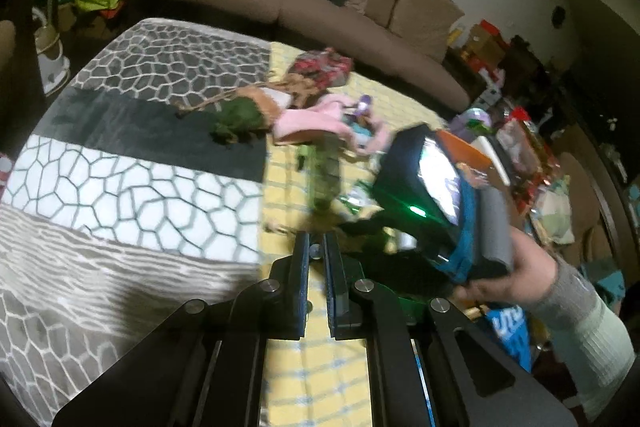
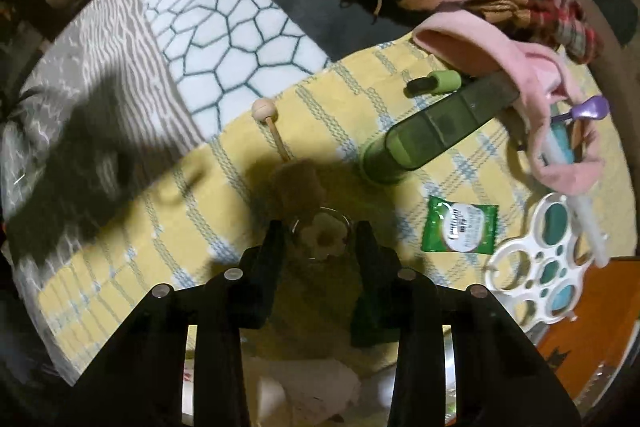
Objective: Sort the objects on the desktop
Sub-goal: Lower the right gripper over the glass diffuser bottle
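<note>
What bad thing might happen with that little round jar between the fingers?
The small clear jar sits between the right gripper's fingers. It looks smooth and round, so it might slip out. The wooden mallet lies close by and may get knocked. The shut left gripper is near the right hand, so they might bump.

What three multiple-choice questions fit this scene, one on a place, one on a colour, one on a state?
1. The green sachet lies on: A the yellow checked cloth; B a bare floor; C a plate.
2. The spoon is: A red; B purple; C black.
3. The left hand-held gripper is: A shut, holding nothing; B wide open; C clamped on the sachet.
Key: 1 A, the cloth shows all around it; 2 B, its bowl shows purple; 3 A, its fingers nearly meet with nothing between.
</note>
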The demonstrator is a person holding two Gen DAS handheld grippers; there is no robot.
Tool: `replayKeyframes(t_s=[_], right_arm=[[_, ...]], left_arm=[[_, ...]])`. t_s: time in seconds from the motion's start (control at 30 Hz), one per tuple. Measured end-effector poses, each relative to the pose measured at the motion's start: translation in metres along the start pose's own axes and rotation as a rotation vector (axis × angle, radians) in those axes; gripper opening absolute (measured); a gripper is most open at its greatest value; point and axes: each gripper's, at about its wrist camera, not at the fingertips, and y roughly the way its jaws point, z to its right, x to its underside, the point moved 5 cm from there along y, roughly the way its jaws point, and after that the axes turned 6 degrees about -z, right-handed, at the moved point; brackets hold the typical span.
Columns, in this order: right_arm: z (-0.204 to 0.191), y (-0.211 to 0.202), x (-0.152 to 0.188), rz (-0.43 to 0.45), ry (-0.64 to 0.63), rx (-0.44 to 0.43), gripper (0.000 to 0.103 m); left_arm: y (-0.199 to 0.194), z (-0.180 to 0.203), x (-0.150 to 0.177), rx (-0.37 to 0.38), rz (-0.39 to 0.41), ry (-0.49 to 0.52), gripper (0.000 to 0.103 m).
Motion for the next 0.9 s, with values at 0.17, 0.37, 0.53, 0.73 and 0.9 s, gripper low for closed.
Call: replayKeyframes(t_s=[0.17, 0.37, 0.53, 0.73, 0.9], right_arm=[[0.008, -0.006, 0.008, 0.011, 0.010, -0.019, 0.034], [0.013, -0.019, 0.020, 0.044, 0.013, -0.041, 0.034], [0.019, -0.032, 0.029, 0.070, 0.033, -0.079, 0.034], [-0.018, -0.028, 0.043, 0.062, 0.030, -0.065, 0.034], [-0.012, -0.003, 0.029, 0.019, 0.063, -0.022, 0.034]], left_arm=[[0.024, -0.025, -0.021, 0.008, -0.052, -0.039, 0.006], [0.045, -0.018, -0.030, -0.036, -0.085, -0.003, 0.006], [0.057, -0.009, -0.024, -0.001, -0.114, -0.007, 0.006], [0.054, 0.001, -0.019, -0.003, -0.123, 0.002, 0.007], [0.043, -0.010, -0.009, -0.239, -0.123, 0.057, 0.024]])
